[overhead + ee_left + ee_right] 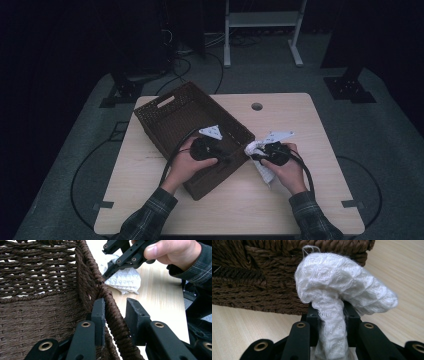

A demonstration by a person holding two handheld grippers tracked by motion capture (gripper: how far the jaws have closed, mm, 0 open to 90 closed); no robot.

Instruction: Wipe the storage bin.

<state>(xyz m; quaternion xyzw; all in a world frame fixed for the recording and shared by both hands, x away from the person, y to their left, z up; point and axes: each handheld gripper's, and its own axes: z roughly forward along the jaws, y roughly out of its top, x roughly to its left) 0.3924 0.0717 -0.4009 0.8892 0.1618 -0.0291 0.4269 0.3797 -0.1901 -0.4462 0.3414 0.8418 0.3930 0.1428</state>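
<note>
Woven brown basket [192, 135] is seen at centre of the high view, set askew on the pale wooden counter [310, 130], one corner pointing toward the lower middle of the frame. White waffle-textured cloth [260, 160] is found just right of the basket's near wall, at centre right of the high view.

Left gripper [227, 156]: its jaws are seen in the left gripper view straddling the basket rim [110, 305]. One pad lies against the inner face of the rim; a gap shows between the outer pad and the weave. It is read as released, not clamped, though the contact low down is hidden by the rim itself, so a light pinch cannot be ruled out.

Right gripper [329, 312]: clenched on the cloth, which is bunched into a narrow neck between the pads, with a loose mushroom-shaped head above them. In the left gripper view the cloth [122, 280] hangs just outside the basket wall, close to the rim.

Risks judged from here:
- Cloth is held by a twisted neck only; a slip could be caused by any tug, and the cloth would be dropped on the counter outside the basket.
- Loose thread at the top of the cloth [309, 248] sits close to the rough weave [262, 272]; a snag could be caused if the cloth is dragged over the rim.
- Basket is not firmly held; it could be pushed along the counter if the wall is bumped by the right gripper.
</note>
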